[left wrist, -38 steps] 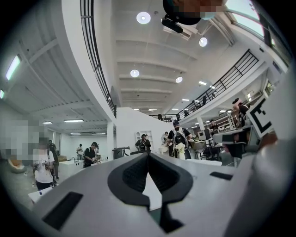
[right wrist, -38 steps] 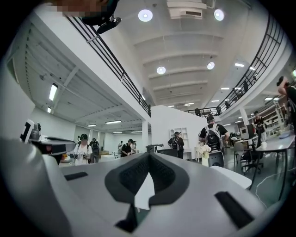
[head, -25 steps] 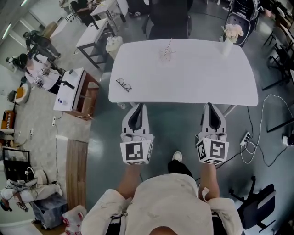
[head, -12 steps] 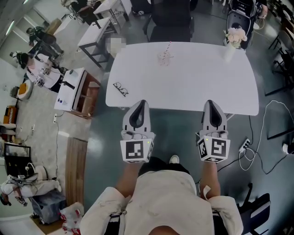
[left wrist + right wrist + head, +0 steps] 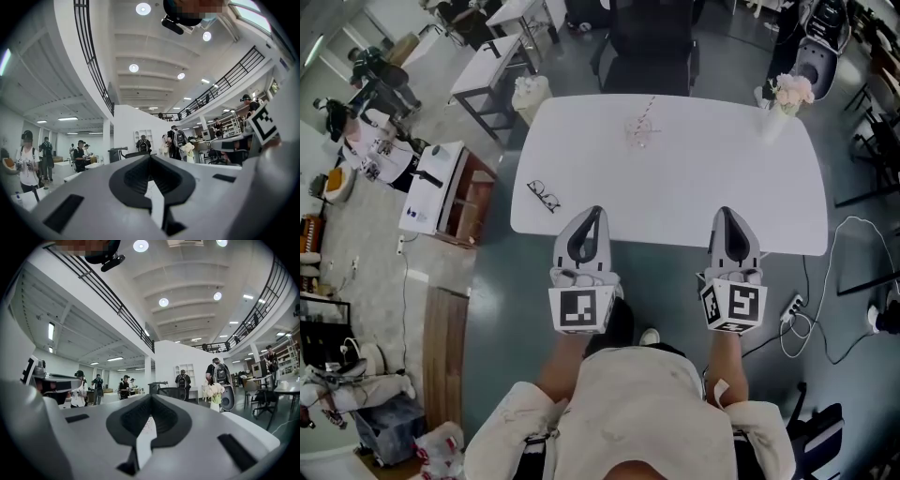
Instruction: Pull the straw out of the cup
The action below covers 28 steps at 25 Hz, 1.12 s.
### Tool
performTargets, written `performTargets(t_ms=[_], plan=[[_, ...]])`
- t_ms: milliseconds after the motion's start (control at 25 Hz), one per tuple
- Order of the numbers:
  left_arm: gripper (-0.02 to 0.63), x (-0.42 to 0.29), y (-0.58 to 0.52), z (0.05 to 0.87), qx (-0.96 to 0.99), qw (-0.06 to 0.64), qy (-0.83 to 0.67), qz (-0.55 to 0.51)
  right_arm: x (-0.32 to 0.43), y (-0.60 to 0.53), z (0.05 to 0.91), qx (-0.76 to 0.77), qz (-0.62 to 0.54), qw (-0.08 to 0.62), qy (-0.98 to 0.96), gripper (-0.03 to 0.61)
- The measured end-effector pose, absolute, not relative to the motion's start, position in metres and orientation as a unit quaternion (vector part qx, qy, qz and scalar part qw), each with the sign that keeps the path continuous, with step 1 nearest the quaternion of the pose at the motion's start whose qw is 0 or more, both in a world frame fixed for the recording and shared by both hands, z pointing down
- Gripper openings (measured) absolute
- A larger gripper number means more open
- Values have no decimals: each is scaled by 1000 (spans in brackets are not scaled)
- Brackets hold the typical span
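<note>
1. The cup [image 5: 639, 132] stands upright on the white table [image 5: 694, 202], near the table's far edge, in the upper middle of the head view.
2. The straw [image 5: 648, 105] is in the cup. It leans toward the upper right, and its striped top sticks out above the rim.
3. The left gripper [image 5: 592, 212] is at lower left of centre. Its tip overlaps the table's near edge in the picture. Its claw is closed: in the left gripper view [image 5: 150, 157] the two pads meet at the tip, and nothing is held between them.
4. The right gripper [image 5: 725, 212] is at lower right of centre, level with the other and also over the near edge. Its claw is closed too: in the right gripper view [image 5: 150, 397] the pads touch at the tip and grip nothing.
5. Both grippers are well apart from the cup, which sits higher in the frame, between the lines they point along.
6. Glasses [image 5: 546, 197] lie by the table's left edge.
7. A vase [image 5: 786, 101] of pale flowers stands at the table's upper right corner.
8. A dark chair [image 5: 647, 42] stands beyond the table, at the top of the frame.
9. A power strip [image 5: 794, 307] with its cable lies on the floor at lower right.
</note>
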<state>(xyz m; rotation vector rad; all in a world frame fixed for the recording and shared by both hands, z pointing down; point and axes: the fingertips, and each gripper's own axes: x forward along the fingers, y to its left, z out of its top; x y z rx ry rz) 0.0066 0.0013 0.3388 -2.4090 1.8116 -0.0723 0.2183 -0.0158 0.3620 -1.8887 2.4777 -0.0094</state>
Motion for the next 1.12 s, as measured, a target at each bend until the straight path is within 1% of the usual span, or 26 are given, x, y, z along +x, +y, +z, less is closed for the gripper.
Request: performTargets(t_ms=[360, 720, 1120], plan=[[6, -48, -94, 336, -807, 46, 589, -7, 158, -109, 348, -615, 9, 0, 789, 3], [6, -102, -171, 342, -823, 34, 567, 1, 102, -179, 348, -628, 11, -20, 778, 3], [6, -112, -222, 356, -837, 30, 546, 11, 87, -226, 371, -639, -10, -38, 768, 3]])
